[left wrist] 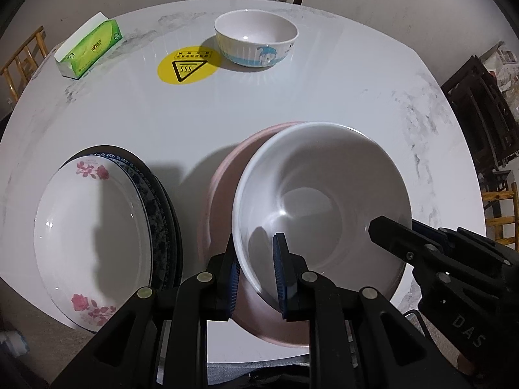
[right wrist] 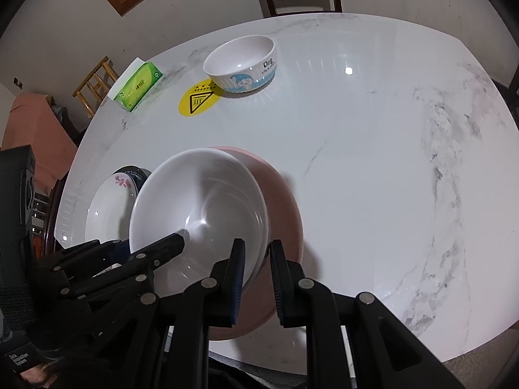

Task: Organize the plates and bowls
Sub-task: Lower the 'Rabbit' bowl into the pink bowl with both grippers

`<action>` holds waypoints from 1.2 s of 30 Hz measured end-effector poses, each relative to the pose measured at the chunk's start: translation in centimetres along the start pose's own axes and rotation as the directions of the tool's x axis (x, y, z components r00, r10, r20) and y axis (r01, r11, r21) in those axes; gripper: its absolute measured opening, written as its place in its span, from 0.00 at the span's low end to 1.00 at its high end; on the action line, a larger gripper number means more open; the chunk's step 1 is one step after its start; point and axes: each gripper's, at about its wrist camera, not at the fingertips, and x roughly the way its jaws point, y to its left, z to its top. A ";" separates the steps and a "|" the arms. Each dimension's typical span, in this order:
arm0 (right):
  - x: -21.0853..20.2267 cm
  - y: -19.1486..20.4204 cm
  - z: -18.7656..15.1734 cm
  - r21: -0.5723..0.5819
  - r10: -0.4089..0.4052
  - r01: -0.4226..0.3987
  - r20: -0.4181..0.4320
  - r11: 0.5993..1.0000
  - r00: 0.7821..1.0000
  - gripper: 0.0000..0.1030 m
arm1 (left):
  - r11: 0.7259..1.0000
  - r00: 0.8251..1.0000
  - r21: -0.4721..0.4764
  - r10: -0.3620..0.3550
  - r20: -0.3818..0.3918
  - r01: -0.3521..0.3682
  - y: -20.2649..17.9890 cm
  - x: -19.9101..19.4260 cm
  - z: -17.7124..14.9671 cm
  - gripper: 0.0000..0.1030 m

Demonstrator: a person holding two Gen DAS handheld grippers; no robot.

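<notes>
We hold the white bowl (left wrist: pixel 321 194) by its rim with both grippers: the left gripper (left wrist: pixel 256 275) has its jaws clamped on the near-left rim, and the right gripper (right wrist: pixel 258 278) pinches the near-right rim. The bowl sits in the pink bowl (left wrist: pixel 220 201) at the tabletop's (left wrist: pixel 324 90) near edge. The stacked plates (left wrist: pixel 90 220) lie at the near-left edge. The cartoon bowl (left wrist: pixel 256 37) stands near the far edge, beside a yellow sticker (left wrist: pixel 185 66) and a tissue box (left wrist: pixel 89 48).
</notes>
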 end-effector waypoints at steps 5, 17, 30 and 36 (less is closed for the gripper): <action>0.2 -0.1 0.4 -0.002 -0.003 0.003 -0.003 1.000 1.000 0.16 | 1.000 1.000 0.003 0.002 -0.015 -0.002 -0.1 0.5 0.0 0.16; 0.6 0.7 0.5 -0.026 -0.043 0.042 -0.014 0.999 0.999 0.18 | 1.000 1.000 0.005 0.012 -0.016 -0.012 -0.2 0.7 0.2 0.20; 0.4 0.7 0.5 -0.033 -0.045 0.045 -0.017 0.998 0.999 0.18 | 1.000 1.000 0.024 0.020 -0.005 -0.020 -0.4 0.4 0.4 0.28; 0.1 0.6 0.5 -0.031 -0.046 0.045 -0.013 0.998 0.999 0.18 | 0.999 1.000 0.031 0.023 0.002 -0.023 -0.6 0.3 0.4 0.30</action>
